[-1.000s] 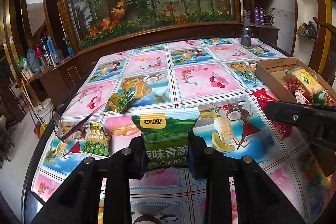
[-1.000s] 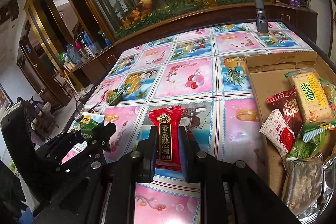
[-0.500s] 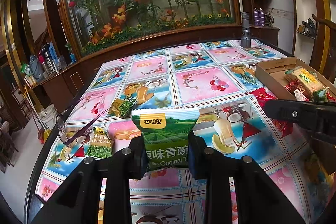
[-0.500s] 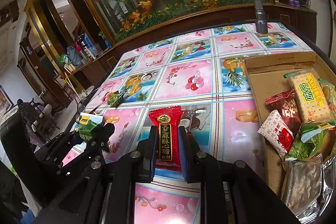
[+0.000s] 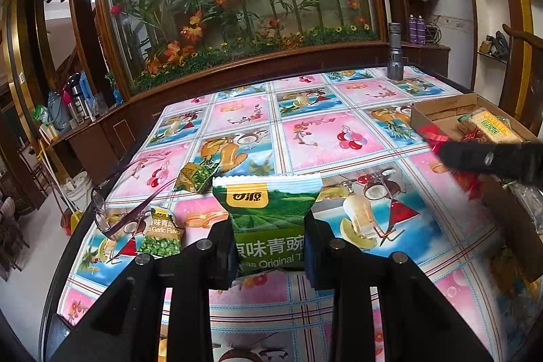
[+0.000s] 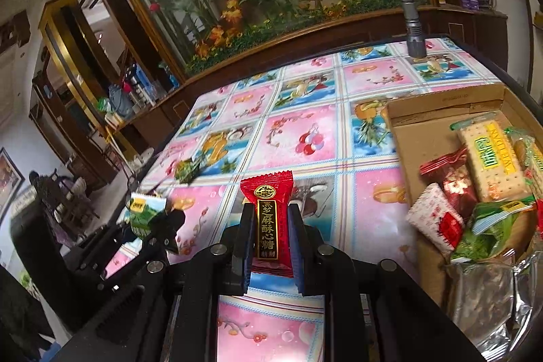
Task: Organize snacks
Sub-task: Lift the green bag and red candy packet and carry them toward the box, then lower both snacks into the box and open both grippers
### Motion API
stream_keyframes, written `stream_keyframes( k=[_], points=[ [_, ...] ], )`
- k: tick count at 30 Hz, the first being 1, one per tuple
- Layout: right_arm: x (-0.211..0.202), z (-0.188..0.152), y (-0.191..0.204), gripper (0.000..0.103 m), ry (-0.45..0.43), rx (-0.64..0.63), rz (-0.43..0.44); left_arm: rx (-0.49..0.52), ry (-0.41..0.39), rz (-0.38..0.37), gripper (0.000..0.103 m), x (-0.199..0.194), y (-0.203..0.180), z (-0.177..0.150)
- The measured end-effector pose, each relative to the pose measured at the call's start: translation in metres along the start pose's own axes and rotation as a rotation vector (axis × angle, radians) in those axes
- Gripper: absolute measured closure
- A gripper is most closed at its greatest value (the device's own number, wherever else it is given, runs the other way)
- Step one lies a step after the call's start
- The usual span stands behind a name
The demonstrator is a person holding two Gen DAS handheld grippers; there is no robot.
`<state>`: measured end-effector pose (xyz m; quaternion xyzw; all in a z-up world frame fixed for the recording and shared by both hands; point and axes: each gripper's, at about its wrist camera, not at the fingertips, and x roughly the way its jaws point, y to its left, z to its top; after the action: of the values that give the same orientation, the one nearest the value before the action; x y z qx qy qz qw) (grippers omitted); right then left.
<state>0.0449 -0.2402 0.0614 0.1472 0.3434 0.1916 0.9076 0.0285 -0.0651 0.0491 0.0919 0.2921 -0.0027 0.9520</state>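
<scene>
My left gripper [image 5: 269,246] is shut on a green pea snack packet [image 5: 269,216], held above the table. It also shows in the right wrist view [image 6: 144,214]. My right gripper [image 6: 270,236] is shut on a red sesame candy packet [image 6: 269,219], held above the table left of the cardboard box [image 6: 441,106]. The box holds several snacks, among them a cracker pack [image 6: 492,155]. The right gripper [image 5: 488,158] shows blurred in the left wrist view, near the box [image 5: 441,109]. Two small green pea packets [image 5: 161,234] [image 5: 197,177] lie on the table at left.
The table wears a pink and blue patterned cloth [image 5: 325,138]. Glasses [image 5: 115,212] lie by the left edge near the pea packets. A grey flashlight [image 5: 395,56] stands at the far right edge. A glass flower display rises behind the table.
Both grippers have risen and tilted up with their packets. The right gripper has moved right, closer to the box.
</scene>
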Motion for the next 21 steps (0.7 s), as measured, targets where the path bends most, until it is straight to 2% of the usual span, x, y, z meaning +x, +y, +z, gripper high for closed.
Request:
stream_keyframes(
  k=[4, 7, 12, 17, 21],
  points=[
    [-0.021, 0.010, -0.028, 0.083, -0.065, 0.088, -0.002, -0.013, -0.002, -0.030, 0.074, -0.003, 0.000, 0.004],
    [-0.044, 0.018, -0.064, 0.083, -0.133, 0.189, -0.039, -0.019, -0.007, -0.050, 0.074, -0.005, -0.003, 0.007],
    [-0.081, 0.020, -0.119, 0.083, -0.222, 0.322, -0.092, -0.061, -0.002, -0.144, 0.074, -0.011, -0.016, 0.014],
    [-0.110, 0.014, -0.164, 0.083, -0.267, 0.426, -0.135, -0.028, 0.004, -0.267, 0.074, -0.019, -0.062, 0.025],
    [-0.120, 0.009, -0.184, 0.083, -0.253, 0.466, -0.166, 0.013, 0.047, -0.404, 0.074, -0.019, -0.115, 0.032]
  ],
)
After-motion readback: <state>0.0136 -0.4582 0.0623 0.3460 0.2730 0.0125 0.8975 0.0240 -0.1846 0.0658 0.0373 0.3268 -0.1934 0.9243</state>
